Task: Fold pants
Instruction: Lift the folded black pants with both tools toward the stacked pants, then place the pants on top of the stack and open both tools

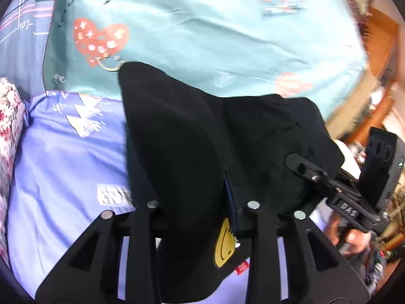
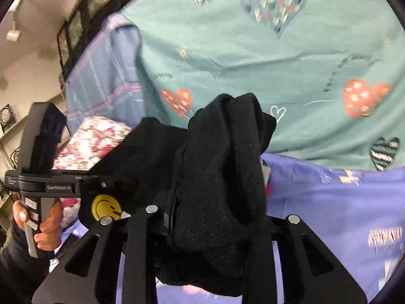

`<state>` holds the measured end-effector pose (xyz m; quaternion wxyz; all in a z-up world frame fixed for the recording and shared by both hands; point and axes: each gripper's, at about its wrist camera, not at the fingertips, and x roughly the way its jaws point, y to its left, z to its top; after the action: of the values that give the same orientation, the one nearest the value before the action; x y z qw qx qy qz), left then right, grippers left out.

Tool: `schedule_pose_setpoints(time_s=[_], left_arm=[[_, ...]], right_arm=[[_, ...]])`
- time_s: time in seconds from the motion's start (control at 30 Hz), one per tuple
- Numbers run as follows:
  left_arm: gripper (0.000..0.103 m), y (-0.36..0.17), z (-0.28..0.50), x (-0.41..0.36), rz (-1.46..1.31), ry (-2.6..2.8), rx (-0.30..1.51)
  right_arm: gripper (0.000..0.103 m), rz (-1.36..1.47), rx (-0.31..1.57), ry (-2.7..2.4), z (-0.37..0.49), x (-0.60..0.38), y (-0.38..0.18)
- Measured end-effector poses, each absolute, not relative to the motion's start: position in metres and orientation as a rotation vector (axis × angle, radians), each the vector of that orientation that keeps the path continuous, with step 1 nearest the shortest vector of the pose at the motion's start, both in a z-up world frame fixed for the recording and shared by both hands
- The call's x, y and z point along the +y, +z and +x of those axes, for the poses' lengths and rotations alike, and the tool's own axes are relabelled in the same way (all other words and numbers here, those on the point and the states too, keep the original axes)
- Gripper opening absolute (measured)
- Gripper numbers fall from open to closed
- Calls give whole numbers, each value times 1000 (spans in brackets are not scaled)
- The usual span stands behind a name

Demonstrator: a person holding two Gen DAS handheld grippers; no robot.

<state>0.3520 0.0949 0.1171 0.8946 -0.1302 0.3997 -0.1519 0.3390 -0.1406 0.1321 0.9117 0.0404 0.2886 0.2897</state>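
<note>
The black pants (image 1: 202, 136) hang bunched in the air above a bed, held up between the two tongs. In the left wrist view the left tongs (image 1: 202, 202) are closed on the cloth, which drapes over and between the fingers and covers their tips; a yellow smiley patch (image 1: 224, 245) and a small red tag (image 1: 241, 268) on the fabric show just below the grip. To the right in that view the right tongs (image 1: 301, 167) reach into the far edge of the same cloth, with the person's hand (image 1: 351, 238) wrapped around the handle beneath them. In the right wrist view the right tongs (image 2: 215, 202) are buried in a thick fold of the pants (image 2: 222, 177), clamped on it with the fingertips hidden under the fabric. The left tongs (image 2: 121, 182) come in from the left side there and bite the cloth beside the smiley patch (image 2: 106, 206), and the other hand (image 2: 48, 228) grips that handle. Under the garment lies a teal sheet (image 1: 202, 25) printed with red hearts (image 1: 100, 41) and small lettering, and nearer the cameras a lavender quilt (image 1: 63, 164) with white prints. A floral pillow (image 2: 91, 141) sits at the side of the bed, touching the quilt, with a blue plaid cloth (image 2: 106, 76) behind it.
</note>
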Motion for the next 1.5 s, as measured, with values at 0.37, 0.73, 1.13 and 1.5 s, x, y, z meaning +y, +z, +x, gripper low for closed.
schedule_pose_setpoints(time_s=[0.37,0.73,1.13,1.5], left_arm=[[96,-13,432,132,-326,-114,936],[101,59,294,91,-134,46,722],[101,-23,165,39,-57,74,689],[101,-33,153,45,-33,79,615]], right_arm=[[92,205,780,452,459,-155,-7],[102,139,561,332,300,-170,78],[102,24,492,175,152,-162,4],[102,81,525,165,150,-163,-33]])
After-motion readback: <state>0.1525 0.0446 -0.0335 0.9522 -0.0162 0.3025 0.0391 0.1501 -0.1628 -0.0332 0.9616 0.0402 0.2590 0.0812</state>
